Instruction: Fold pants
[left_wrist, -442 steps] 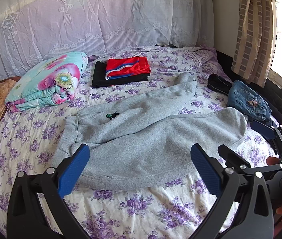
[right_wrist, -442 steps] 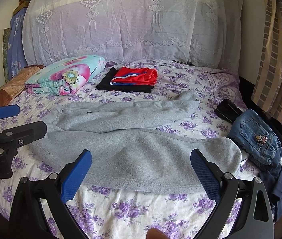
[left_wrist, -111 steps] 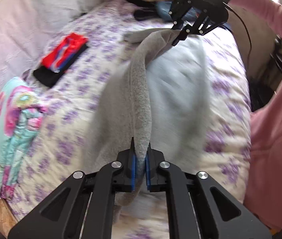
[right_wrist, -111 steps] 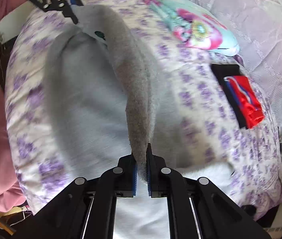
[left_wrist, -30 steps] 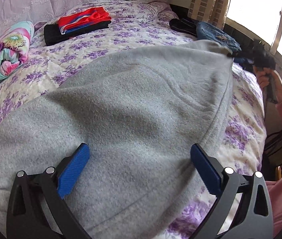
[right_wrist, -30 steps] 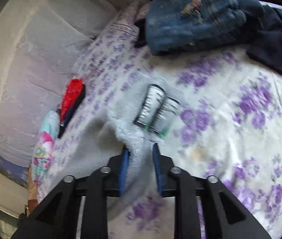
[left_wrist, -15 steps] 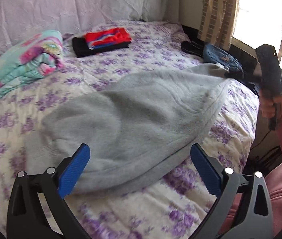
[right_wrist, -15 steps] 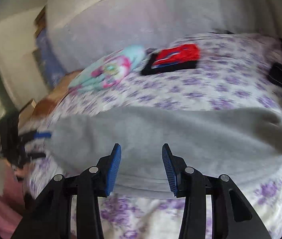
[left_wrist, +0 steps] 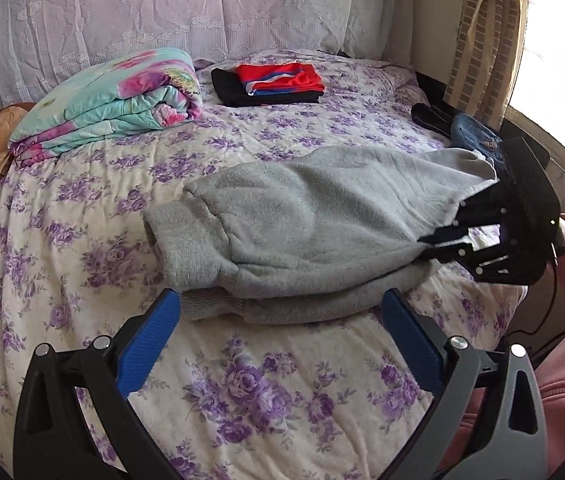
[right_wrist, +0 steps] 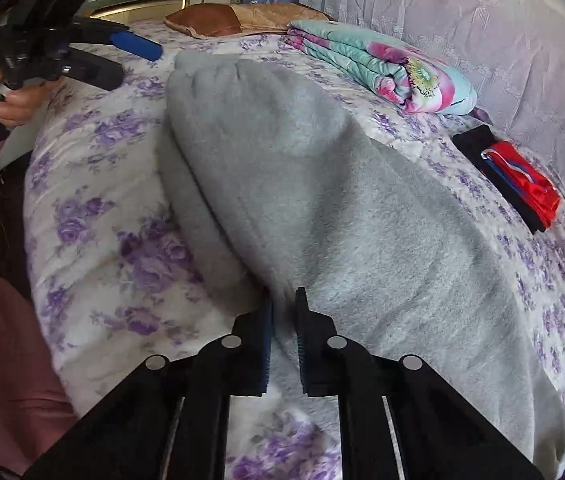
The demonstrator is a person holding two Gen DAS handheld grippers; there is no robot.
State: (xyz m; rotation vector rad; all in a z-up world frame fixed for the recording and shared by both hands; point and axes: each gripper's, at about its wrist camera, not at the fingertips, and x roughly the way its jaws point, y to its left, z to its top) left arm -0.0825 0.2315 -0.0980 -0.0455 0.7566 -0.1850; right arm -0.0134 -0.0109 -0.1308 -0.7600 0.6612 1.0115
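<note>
Now the grey pants (left_wrist: pixel 314 216) are laid folded on the bed (left_wrist: pixel 282 380), just ahead of the left claw (left_wrist: pixel 280 344), which is held wide open and empty. Their edge is pinched in the nearly closed right claw (right_wrist: pixel 282 328).

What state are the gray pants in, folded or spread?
Folded: the gray pants lie doubled, two layers stacked, cuffs at one end; right gripper grips the other.
</note>
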